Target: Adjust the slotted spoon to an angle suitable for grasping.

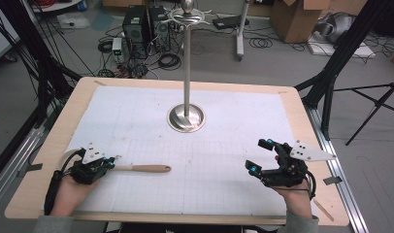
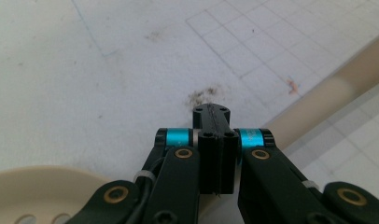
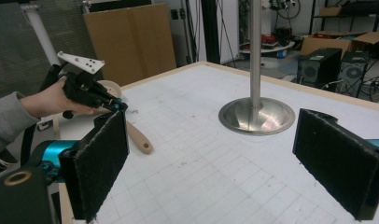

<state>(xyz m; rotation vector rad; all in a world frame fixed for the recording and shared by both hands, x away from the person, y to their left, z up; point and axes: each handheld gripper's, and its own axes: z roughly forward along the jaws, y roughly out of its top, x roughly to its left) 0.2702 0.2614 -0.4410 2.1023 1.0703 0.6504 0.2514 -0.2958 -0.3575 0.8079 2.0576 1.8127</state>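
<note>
left gripper (image 1: 109, 162) sits at the near-left of the table (image 1: 49, 145), its jaws pinched shut on the neck of a cream slotted spatula (image 1: 141, 168), right where the handle meets the blade. the wooden-coloured handle points toward the table's middle and lies low over the white gridded mat (image 1: 224, 136); the perforated blade curls back under the hand (its holes show at the bottom left of the left gripper view (image 2: 38, 196)). right gripper (image 1: 263, 156) rests at the near-right, well apart from the spatula, its 2 black padded jaws spread wide with nothing between them. judged step: the spatula is gripped and being carried, most likely toward the steel hanger stand (image 1: 186, 63), whose round base (image 1: 186, 118) sits mid-table with hooks at the top. next move calls for lifting the utensil clear of the mat and turning it so some part can catch a hook; the free gripper may need to steady the handle. no brand, label or readable writing anywhere.
</note>
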